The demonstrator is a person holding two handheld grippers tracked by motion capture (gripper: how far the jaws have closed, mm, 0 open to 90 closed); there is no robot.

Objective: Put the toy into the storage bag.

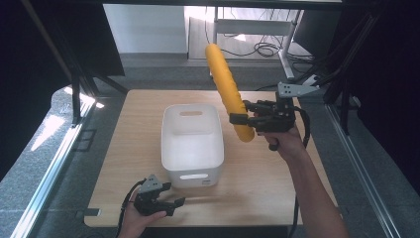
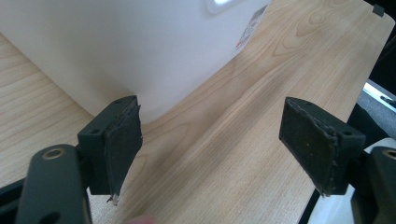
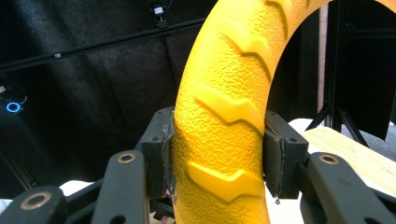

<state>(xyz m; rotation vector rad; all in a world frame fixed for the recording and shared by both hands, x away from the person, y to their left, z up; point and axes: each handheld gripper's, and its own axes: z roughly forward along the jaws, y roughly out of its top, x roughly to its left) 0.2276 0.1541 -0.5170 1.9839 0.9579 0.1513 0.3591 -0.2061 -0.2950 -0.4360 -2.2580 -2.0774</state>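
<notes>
Nearest the person, the left gripper (image 1: 166,197) rests at the table's (image 1: 267,188) front edge, jaws spread and empty, just before the white bin (image 1: 192,144). Farther off, the right gripper (image 1: 246,118) clamps the yellow ridged baguette toy (image 1: 227,85) near its lower end, aloft right of the bin – likely light, stiff, grippy – better held mid-length

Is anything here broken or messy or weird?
Nothing is spilled or broken. The white bin sits upright and empty on the table. The right gripper holds the long yellow ridged toy up in the air near its lower end. The left gripper's pads look frayed.
</notes>
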